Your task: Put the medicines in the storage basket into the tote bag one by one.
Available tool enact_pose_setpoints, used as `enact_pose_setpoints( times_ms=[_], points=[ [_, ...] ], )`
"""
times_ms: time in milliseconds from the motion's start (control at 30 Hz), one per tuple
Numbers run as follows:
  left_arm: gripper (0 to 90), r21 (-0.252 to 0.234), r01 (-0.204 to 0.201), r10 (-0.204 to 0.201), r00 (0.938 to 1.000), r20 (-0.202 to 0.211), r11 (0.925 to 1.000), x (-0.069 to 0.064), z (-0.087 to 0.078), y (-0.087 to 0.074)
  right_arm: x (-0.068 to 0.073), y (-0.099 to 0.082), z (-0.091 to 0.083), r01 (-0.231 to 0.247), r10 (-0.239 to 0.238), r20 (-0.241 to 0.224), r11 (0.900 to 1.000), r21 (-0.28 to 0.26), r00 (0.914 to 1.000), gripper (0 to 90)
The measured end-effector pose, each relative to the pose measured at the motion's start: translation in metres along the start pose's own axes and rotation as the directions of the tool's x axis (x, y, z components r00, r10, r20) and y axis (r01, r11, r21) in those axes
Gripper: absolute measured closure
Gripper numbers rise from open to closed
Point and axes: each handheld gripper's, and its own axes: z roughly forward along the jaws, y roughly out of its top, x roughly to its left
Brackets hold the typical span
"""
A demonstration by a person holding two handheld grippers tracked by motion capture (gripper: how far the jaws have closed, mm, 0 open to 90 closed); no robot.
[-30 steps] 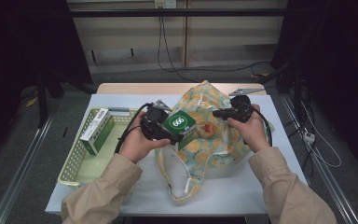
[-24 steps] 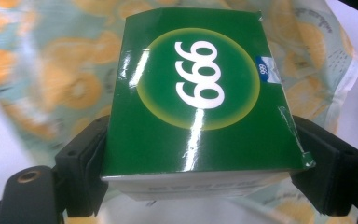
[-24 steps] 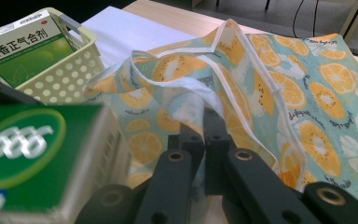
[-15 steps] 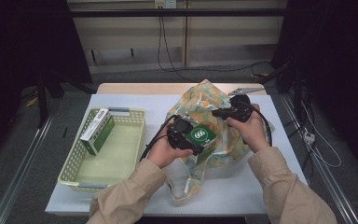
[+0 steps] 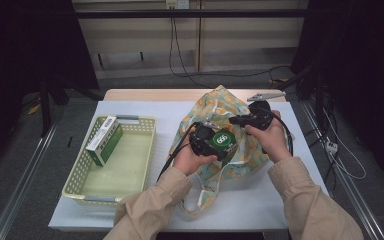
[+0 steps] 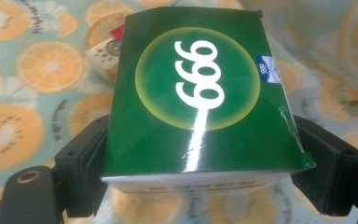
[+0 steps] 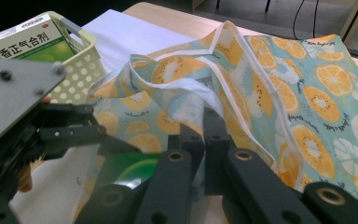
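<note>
Left gripper [image 5: 219, 145]: jaws clamped on the sides of the green box [image 6: 200, 93]
Green box: held over the mouth of the fruit-print bag [image 5: 220, 107], label up
Right gripper [image 7: 200, 128]: jaws together, pinching the bag's rim and lifting it
Basket [image 5: 80, 170]: left of the bag, with a white-green box [image 5: 104, 140] at its far end

Dark room, grey floor [image 5: 25, 190]
</note>
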Motion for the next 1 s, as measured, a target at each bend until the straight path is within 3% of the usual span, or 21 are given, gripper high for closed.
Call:
enact_pose_setpoints(
  times_ms=[100, 233, 433, 467, 700, 867, 933, 967, 1000],
  points=[
    [15.7, 0.018, -0.041, 0.041, 0.9991, 0.013, 0.9990, -0.007, 0.003, 0.001, -0.002, 0.000, 0.000, -0.002, 0.002, 0.003, 1.0000, 0.004, 1.0000, 89.8],
    [15.7, -0.005, -0.008, 0.008, 0.9998, 0.020, 1.0000, -0.002, 0.007, 0.003, -0.002, -0.001, 0.001, -0.002, 0.002, 0.000, 1.0000, 0.006, 1.0000, 89.8],
    [15.6, -0.026, 0.025, -0.026, 0.9987, -0.043, 0.9993, 0.011, 0.013, 0.008, -0.001, 0.001, 0.000, 0.003, -0.003, -0.004, 1.0000, 0.001, 1.0000, 89.8],
    [15.6, -0.025, 0.024, -0.026, 0.9971, -0.072, 0.9994, 0.013, 0.014, 0.010, -0.001, 0.001, 0.000, 0.001, -0.001, -0.005, 1.0000, -0.001, 1.0000, 89.8],
    [15.5, -0.057, 0.057, -0.063, 0.9921, -0.108, 0.9967, 0.033, 0.022, 0.019, -0.003, 0.000, 0.003, -0.004, 0.004, -0.004, 0.9999, 0.009, 1.0000, 89.8],
    [15.4, -0.073, 0.062, -0.073, 0.9857, -0.152, 0.9954, 0.048, 0.029, 0.027, -0.002, -0.001, 0.008, -0.003, 0.003, -0.010, 0.9998, 0.018, 0.9999, 89.8],
    [15.2, -0.091, 0.070, -0.085, 0.9813, -0.173, 0.9934, 0.055, 0.030, 0.028, -0.003, -0.001, 0.009, 0.000, 0.001, -0.011, 0.9998, 0.019, 0.9999, 89.8],
    [14.9, -0.104, 0.077, -0.097, 0.9756, -0.197, 0.9915, 0.056, 0.032, 0.027, -0.003, -0.001, 0.009, -0.002, 0.003, -0.011, 0.9997, 0.022, 0.9999, 89.8],
    [14.5, -0.110, 0.089, -0.107, 0.9806, -0.164, 0.9899, 0.058, 0.032, 0.027, -0.003, -0.002, 0.010, -0.004, 0.004, -0.009, 0.9997, 0.023, 0.9999, 89.8]
  ],
)
